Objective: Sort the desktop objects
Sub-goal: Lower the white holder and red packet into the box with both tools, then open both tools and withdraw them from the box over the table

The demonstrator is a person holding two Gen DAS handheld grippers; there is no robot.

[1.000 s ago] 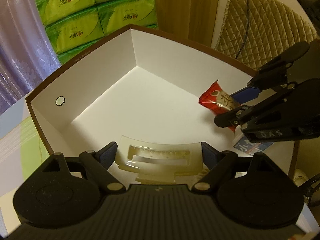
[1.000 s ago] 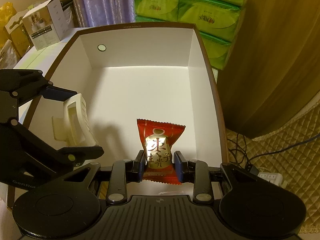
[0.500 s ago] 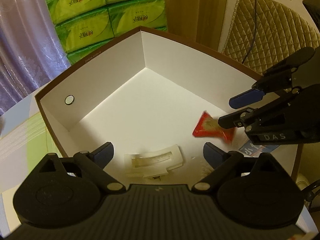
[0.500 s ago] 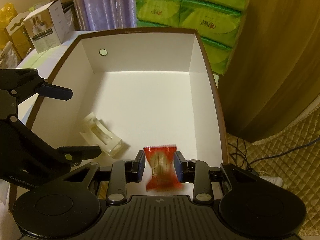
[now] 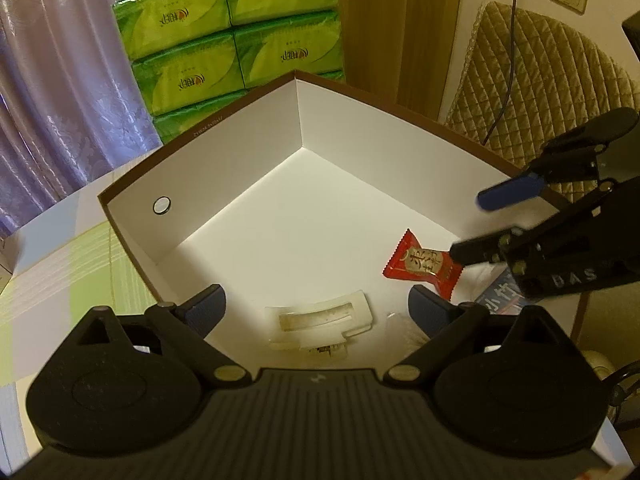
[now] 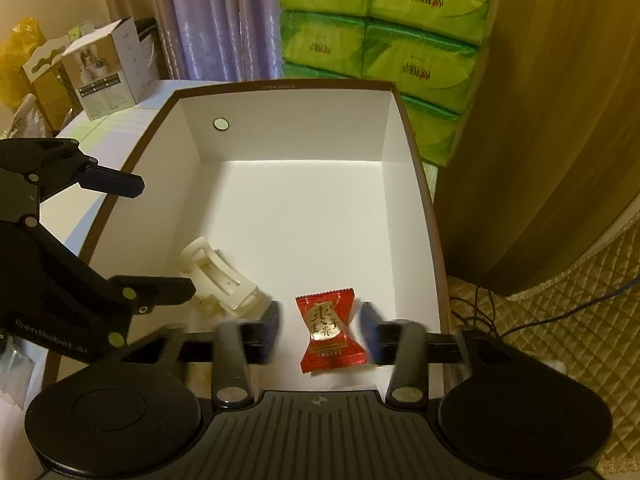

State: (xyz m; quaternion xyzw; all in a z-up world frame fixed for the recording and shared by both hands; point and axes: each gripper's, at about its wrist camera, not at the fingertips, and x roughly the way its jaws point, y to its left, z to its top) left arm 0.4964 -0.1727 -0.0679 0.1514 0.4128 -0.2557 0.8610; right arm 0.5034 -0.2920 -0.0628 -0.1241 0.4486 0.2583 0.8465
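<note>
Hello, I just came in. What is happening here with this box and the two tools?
A person is sorting small desktop things into a white cardboard box with a brown rim, using two hand-held grippers. The left hand-held gripper is open above a cream plastic hair claw clip, which lies on the box floor. The right hand-held gripper is also open, and a red wrapped candy lies flat on the floor between its fingers. Both things are inside the box, apart from each other.

Behind my table hung a purple curtain, beside stacked green tissue packs, a wooden panel and a quilted cushion.
</note>
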